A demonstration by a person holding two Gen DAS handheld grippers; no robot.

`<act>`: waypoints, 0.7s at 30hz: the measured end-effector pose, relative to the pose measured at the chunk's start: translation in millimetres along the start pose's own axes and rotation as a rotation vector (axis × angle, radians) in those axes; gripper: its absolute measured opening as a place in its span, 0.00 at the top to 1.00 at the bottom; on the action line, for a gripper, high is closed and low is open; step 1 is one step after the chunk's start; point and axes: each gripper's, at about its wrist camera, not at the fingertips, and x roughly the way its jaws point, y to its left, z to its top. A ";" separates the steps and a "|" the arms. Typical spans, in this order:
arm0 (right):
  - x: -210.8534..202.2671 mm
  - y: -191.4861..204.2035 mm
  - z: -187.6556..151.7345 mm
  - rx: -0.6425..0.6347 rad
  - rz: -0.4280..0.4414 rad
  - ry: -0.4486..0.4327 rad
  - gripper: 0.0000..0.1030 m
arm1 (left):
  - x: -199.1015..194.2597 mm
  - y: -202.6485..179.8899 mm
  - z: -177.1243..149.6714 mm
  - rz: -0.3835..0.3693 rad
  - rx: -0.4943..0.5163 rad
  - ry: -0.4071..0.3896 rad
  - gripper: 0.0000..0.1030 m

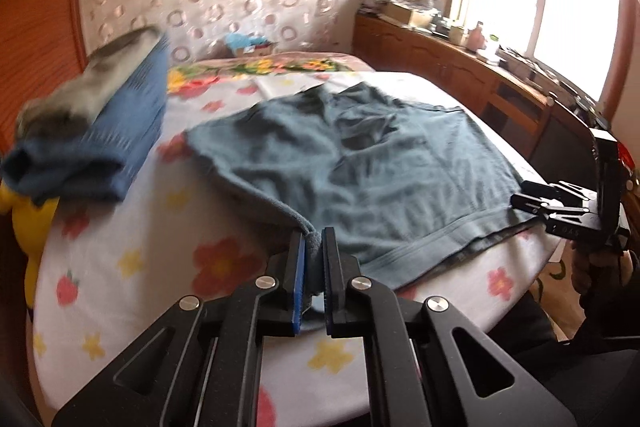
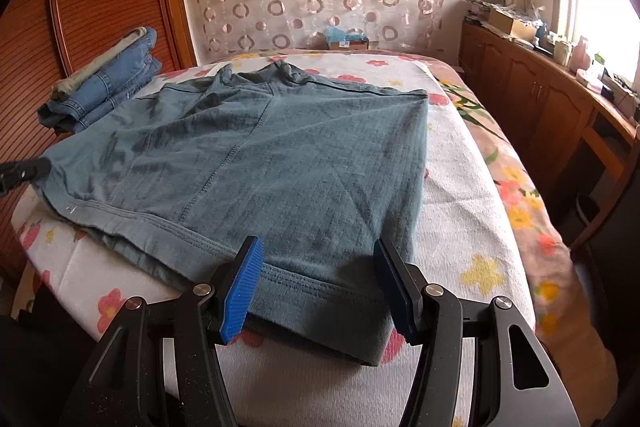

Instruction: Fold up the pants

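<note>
Grey-blue pants [image 1: 380, 163] lie spread flat on the flowered bed cover [image 1: 120, 287]. My left gripper [image 1: 314, 239] is shut on a bunched corner of the pants at their near left edge, and the fabric rises from the bed into the pads. In the right wrist view the pants [image 2: 280, 147] stretch away from me and my right gripper [image 2: 318, 247] stands open, its blue pads either side of the near hem without pressing on it. The left gripper's tip [image 2: 20, 171] shows at the pants' left corner. The right gripper [image 1: 536, 205] also appears at the pants' right edge.
A pile of folded jeans [image 2: 108, 83] sits at the bed's far left by a wooden panel. A yellow soft toy [image 1: 36, 223] lies at the left edge. A wooden cabinet [image 2: 540, 99] with clutter runs along the right under the window. A small box [image 2: 348, 41] stands at the far end.
</note>
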 end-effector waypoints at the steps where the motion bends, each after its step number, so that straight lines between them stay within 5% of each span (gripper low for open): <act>1: 0.0 -1.1 -0.3 0.003 0.006 -0.003 0.42 | 1.6 -5.9 5.9 -0.011 0.014 0.000 0.92; 21: -7.9 -13.8 -12.0 0.042 0.013 -0.062 0.42 | 48.1 -137.8 79.2 -0.175 0.270 0.021 0.92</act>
